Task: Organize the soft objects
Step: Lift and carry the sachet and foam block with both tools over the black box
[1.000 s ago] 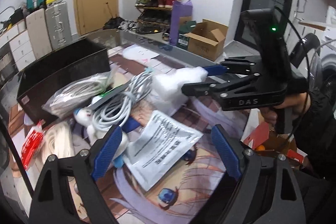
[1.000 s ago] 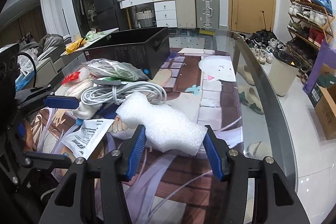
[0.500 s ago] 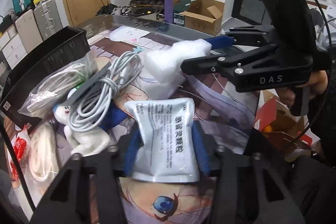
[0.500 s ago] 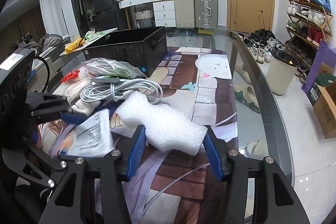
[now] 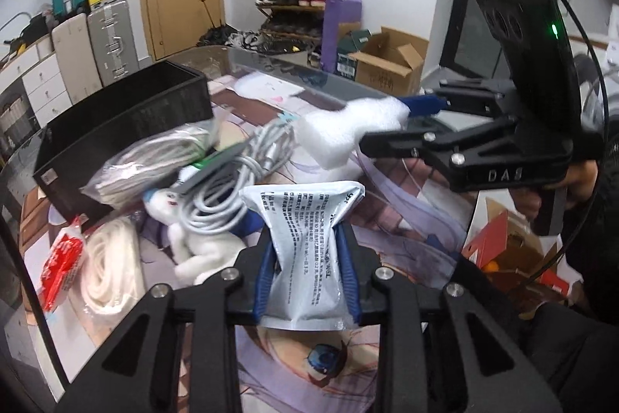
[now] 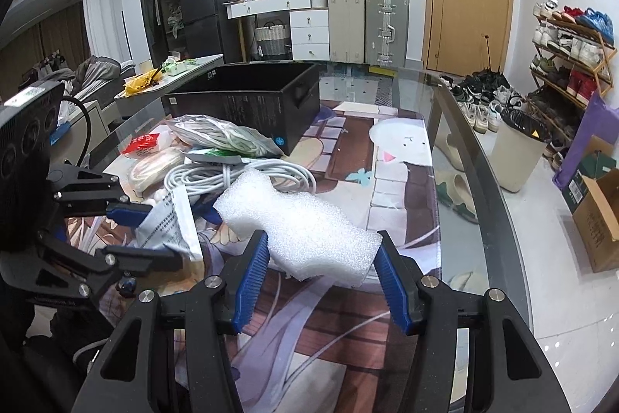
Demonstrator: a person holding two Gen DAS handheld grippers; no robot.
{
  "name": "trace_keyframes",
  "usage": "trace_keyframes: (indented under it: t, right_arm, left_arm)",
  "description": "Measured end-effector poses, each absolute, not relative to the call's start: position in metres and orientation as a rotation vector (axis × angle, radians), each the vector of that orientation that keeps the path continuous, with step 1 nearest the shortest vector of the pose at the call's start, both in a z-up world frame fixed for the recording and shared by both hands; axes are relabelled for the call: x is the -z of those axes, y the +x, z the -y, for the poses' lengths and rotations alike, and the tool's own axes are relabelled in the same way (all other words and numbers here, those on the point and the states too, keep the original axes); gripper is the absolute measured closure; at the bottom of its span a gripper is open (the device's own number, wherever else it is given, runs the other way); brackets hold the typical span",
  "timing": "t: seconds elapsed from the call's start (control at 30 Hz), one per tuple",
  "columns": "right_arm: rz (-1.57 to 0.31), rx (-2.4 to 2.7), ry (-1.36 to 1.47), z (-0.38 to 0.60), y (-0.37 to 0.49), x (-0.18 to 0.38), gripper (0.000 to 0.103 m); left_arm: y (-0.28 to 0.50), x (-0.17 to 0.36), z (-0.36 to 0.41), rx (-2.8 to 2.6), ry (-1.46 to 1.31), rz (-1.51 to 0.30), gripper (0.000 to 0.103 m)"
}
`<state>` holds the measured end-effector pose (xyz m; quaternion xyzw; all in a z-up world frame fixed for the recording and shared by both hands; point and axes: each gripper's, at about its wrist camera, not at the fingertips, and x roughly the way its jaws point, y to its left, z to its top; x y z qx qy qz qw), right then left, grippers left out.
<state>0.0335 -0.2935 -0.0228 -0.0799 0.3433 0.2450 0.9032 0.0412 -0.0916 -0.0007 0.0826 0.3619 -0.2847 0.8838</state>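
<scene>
While the left gripper (image 5: 307, 273) pinches a white printed pouch (image 5: 305, 242) between its blue pads, jaws narrowed tight on its creased middle, the pouch stands lifted above the picture mat on the bench (image 5: 406, 227). Just left lie a grey coiled cable (image 5: 228, 188), a white plush toy (image 5: 201, 250), a bagged rope (image 5: 154, 161) and a black box (image 5: 127, 119) behind them. Across the mat, the right gripper (image 5: 387, 126) grips a white foam block (image 5: 348, 134).

From the right wrist, the right gripper (image 6: 321, 273) has its jaws set wide apart, both pads pressed on the foam block (image 6: 305, 223), held off the mat. The left gripper (image 6: 151, 231) holds the pouch (image 6: 170, 223) near the cable (image 6: 240, 173).
</scene>
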Motion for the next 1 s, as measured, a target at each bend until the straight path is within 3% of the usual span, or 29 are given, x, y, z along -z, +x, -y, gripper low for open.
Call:
trace_keyframes:
  t: [1.0]
  right_arm:
    - [-0.597, -0.488, -0.228, 0.245, 0.027, -0.024, 0.048]
  left_arm:
    - [0.06, -0.051, 0.007, 0.328, -0.063, -0.594, 0.074]
